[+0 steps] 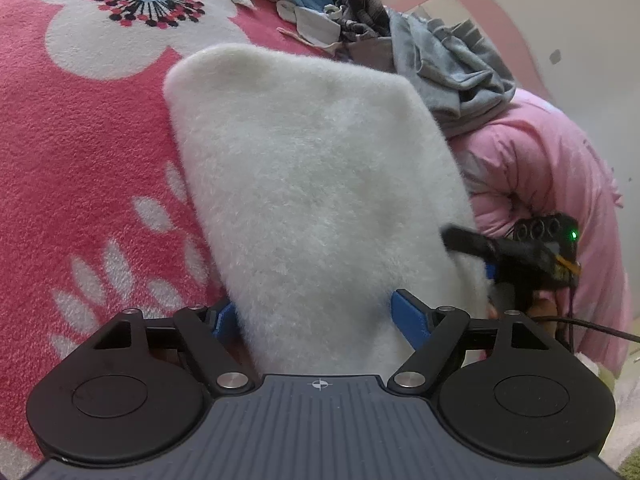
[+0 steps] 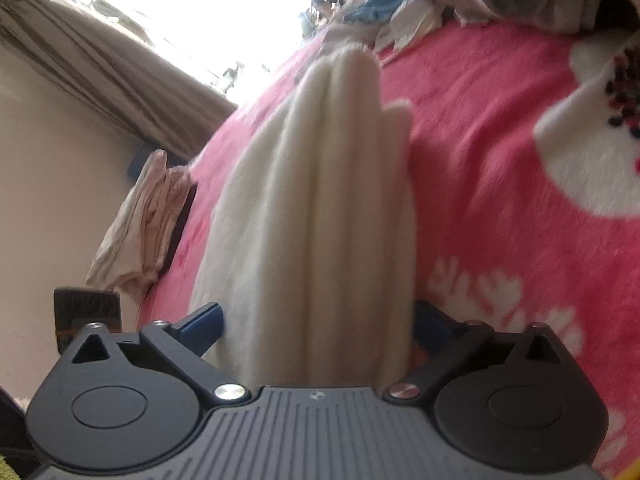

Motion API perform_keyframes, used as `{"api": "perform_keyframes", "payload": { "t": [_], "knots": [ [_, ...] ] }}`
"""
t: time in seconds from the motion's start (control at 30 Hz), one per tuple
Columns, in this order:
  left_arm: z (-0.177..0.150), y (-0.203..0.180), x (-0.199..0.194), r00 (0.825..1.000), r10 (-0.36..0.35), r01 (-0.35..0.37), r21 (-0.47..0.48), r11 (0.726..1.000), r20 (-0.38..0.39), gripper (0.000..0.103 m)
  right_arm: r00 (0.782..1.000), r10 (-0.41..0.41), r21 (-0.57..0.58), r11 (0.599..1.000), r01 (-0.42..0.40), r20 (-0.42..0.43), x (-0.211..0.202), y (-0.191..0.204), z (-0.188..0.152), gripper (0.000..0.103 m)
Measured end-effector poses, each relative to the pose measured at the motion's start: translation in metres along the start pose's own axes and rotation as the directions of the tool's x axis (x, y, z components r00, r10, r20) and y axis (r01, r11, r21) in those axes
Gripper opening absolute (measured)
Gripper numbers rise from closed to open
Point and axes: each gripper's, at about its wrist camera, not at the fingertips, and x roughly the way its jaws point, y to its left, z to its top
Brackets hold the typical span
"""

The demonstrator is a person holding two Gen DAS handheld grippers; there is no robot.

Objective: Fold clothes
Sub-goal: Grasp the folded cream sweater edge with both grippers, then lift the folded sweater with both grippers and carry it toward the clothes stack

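A fluffy white garment (image 1: pixel 312 184) lies folded on the pink flowered blanket (image 1: pixel 80 160). My left gripper (image 1: pixel 320 320) has its blue fingers (image 1: pixel 410 316) on either side of the garment's near end and is shut on it. My right gripper (image 1: pixel 516 248) shows at the garment's right edge in the left wrist view. In the right wrist view the right gripper (image 2: pixel 316 324) is shut on the stacked white folds (image 2: pixel 320 208), with a blue finger (image 2: pixel 202 322) on each side.
A heap of unfolded clothes (image 1: pixel 432 56), grey, blue and plaid, lies at the far side of the blanket. A pink padded jacket (image 1: pixel 552 184) lies to the right. Folded pale cloth (image 2: pixel 140 224) sits at the blanket's edge by a wall and curtain (image 2: pixel 100 64).
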Motion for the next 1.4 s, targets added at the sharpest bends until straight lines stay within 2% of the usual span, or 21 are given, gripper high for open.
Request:
{"api": "perform_keyframes", "payload": {
  "t": [0.2,0.3,0.43,0.63,0.73,0.83,0.9,1.0,1.13,1.4],
  "knots": [
    [0.002,-0.003,0.002,1.000,0.021,-0.021,-0.013,1.000,0.007,0.079,0.999,0.000,0.010,1.000,0.001,-0.043,0.002,0.000,0.006,0.103],
    [0.003,-0.003,0.003,1.000,0.023,-0.023,-0.017,1.000,0.008,0.079,0.998,0.053,0.029,0.998,-0.052,-0.044,0.003,-0.016,0.013,0.103],
    [0.006,-0.001,0.004,1.000,0.016,-0.016,-0.022,1.000,0.011,0.080,0.987,0.156,0.124,0.981,-0.152,-0.024,0.020,-0.034,0.030,0.103],
    [0.006,0.002,0.003,0.999,0.002,-0.001,-0.028,1.000,0.033,0.081,0.953,0.275,0.118,0.958,-0.261,-0.125,0.011,-0.032,0.016,0.103],
    [0.005,0.004,0.004,0.999,-0.007,0.008,-0.027,1.000,0.047,0.081,0.951,0.290,0.170,0.948,-0.270,-0.109,0.021,-0.037,0.021,0.103],
    [0.007,-0.002,0.006,0.998,0.008,-0.007,-0.008,1.000,0.065,0.079,0.963,0.245,0.168,0.960,-0.225,-0.108,0.031,-0.027,0.027,0.101],
    [0.007,-0.007,0.006,0.997,0.021,-0.022,0.004,1.000,0.080,0.078,0.982,0.147,0.123,0.983,-0.133,-0.118,0.027,-0.015,0.026,0.083],
    [0.007,-0.015,0.004,0.995,0.028,-0.030,0.015,0.999,0.096,0.075,0.992,0.088,0.121,0.990,-0.076,-0.096,0.018,-0.003,0.024,0.072],
    [0.008,-0.027,0.002,0.993,0.027,-0.032,0.042,0.999,0.119,0.075,0.998,-0.001,0.042,0.999,0.004,-0.060,0.013,0.030,0.022,0.065],
    [0.008,-0.040,-0.016,0.984,-0.015,0.010,0.026,1.000,0.178,0.073,0.999,-0.039,0.024,0.999,0.038,0.021,0.004,0.064,0.016,0.061]
  ]
}}
